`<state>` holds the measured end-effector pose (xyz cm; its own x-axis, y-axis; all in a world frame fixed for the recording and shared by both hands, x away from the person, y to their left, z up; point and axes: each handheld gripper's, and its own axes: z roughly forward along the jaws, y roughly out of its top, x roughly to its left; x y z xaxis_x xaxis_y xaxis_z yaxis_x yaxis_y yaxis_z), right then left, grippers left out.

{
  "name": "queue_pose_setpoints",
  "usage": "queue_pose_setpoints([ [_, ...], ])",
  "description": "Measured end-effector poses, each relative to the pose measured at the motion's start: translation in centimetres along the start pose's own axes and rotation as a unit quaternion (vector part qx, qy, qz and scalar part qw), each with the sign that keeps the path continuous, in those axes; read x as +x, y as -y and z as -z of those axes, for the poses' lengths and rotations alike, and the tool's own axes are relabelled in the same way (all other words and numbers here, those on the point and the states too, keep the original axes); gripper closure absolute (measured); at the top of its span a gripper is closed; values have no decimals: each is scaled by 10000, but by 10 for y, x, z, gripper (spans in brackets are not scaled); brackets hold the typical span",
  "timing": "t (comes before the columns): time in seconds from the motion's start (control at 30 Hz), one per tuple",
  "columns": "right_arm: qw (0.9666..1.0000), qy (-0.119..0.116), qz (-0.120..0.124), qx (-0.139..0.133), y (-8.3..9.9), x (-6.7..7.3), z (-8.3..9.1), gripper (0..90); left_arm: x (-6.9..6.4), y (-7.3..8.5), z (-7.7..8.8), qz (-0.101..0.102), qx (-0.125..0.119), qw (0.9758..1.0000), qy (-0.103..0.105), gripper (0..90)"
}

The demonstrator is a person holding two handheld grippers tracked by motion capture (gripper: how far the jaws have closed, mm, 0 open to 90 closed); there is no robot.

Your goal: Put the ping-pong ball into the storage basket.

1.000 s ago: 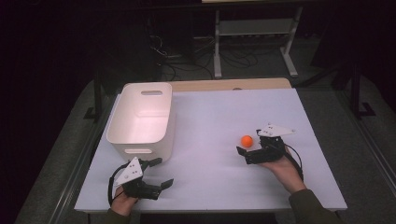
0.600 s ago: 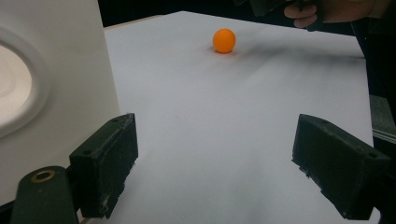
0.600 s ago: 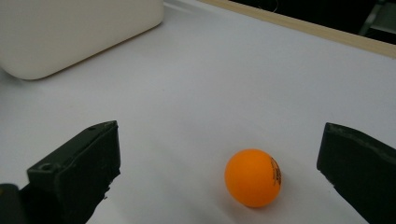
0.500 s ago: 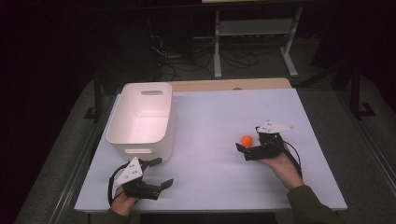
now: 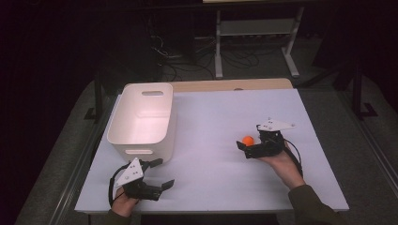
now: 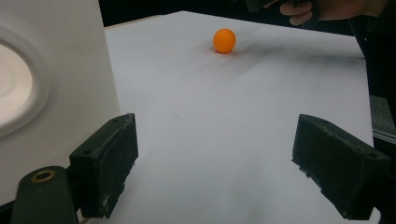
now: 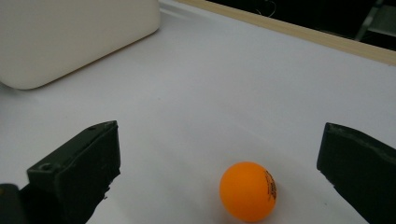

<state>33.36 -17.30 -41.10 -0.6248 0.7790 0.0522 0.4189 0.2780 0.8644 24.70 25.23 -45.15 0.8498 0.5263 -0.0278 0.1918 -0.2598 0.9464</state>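
Note:
An orange ball (image 5: 248, 140) lies on the white table (image 5: 211, 122), right of its middle. My right gripper (image 5: 251, 143) is open and low on the table, one jaw on each side of the ball. Its own view shows the ball (image 7: 249, 190) close in, between the wide-apart jaws of the right gripper (image 7: 219, 172), nearer the right one and touching neither. My left gripper (image 5: 164, 172) rests open near the front left edge with nothing in it. From the left gripper (image 6: 224, 170) the ball (image 6: 224, 40) is far off across the table.
A white bin (image 5: 141, 117) with handle cut-outs stands at the left, just beyond the left gripper; its wall (image 6: 51, 93) is close beside the left jaw. The bin's corner (image 7: 74, 32) shows far off. A wooden strip (image 5: 230, 85) edges the table's far side.
The right gripper has edged a little left and forward, so its jaws now flank the ball. The ball and the left gripper have not moved.

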Motion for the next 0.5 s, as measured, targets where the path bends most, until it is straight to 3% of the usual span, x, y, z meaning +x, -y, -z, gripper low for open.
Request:
queue_pose_setpoints([
  [0.5, 10000, 15, -56, -48, -8, -4, -8, 0, 0, 0, 0, -5, -8, 10000, -2, 141],
])
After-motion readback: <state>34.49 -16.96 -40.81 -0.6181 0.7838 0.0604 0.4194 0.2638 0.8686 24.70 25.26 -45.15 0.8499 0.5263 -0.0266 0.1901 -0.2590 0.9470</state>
